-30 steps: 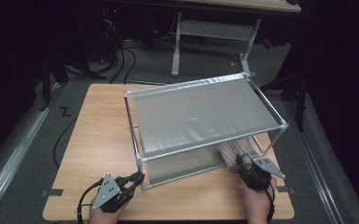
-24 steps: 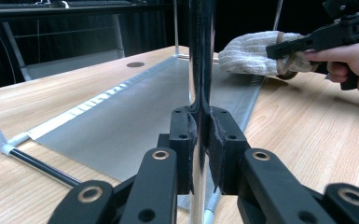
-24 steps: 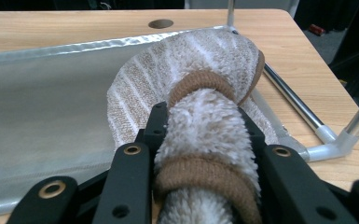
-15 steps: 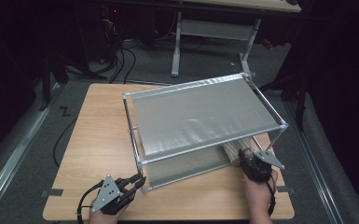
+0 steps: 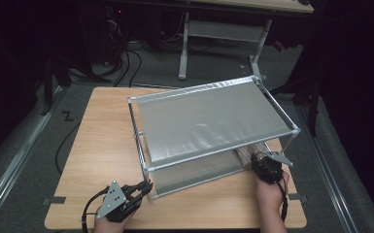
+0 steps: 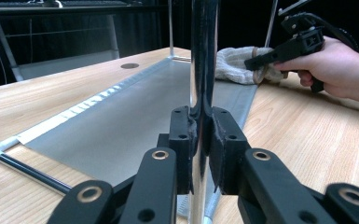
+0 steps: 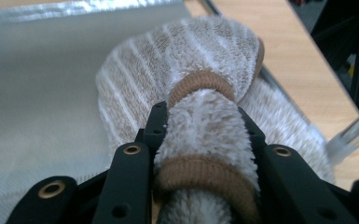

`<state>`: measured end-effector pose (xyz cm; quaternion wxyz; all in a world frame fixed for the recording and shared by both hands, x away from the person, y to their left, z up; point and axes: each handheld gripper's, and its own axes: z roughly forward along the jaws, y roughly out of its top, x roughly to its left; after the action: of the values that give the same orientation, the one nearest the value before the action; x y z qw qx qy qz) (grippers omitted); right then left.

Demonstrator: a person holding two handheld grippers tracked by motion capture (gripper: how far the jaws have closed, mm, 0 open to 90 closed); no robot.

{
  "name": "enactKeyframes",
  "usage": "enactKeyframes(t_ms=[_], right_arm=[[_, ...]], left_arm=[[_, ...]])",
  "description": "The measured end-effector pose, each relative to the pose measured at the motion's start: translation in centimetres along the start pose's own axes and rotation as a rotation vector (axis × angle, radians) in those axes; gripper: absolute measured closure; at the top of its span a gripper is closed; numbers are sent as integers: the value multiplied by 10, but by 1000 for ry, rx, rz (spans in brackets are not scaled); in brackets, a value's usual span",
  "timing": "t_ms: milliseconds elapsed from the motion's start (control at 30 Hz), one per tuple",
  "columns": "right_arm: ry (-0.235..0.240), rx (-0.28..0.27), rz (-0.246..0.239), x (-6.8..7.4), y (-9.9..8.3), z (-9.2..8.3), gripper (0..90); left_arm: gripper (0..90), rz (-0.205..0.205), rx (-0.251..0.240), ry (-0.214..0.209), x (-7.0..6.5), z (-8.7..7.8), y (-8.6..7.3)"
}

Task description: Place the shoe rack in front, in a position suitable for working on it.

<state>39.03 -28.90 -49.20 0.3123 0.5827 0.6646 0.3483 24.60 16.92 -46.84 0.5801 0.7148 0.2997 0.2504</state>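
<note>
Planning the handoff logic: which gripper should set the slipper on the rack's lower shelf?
Right. The right gripper is shut on the fuzzy slipper at the lower shelf; the left gripper clamps the rack post.

Upper shelf (image 5: 209,121) is roofing the lower shelf (image 5: 194,177), leaving side entry only. Corner post (image 6: 203,60) is blocking near left. Bench (image 5: 102,141) left of rack is lying open.

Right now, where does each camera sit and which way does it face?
High view: above the person's side, looking down on the table and rack; both forearms enter below.
Left gripper view: on the left claw, shut on the rack's post, facing the right claw.
Right gripper view: on the right claw, shut on a towel.
All share the rack's lower shelf.
</note>
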Motion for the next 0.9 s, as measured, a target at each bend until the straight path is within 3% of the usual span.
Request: enactKeyframes(t_ms=[200,400,900], right_arm=[[31,26,5,4,-3,1,658],[60,36,-30,13,-3,-1,657],[155,41,-111,72,-12,-13,657]], left_arm=[[799,1,0,-9,-1,0,0],[799,7,-3,-21,-3,1,0],[799,10,-4,-34,-4,3,1]])
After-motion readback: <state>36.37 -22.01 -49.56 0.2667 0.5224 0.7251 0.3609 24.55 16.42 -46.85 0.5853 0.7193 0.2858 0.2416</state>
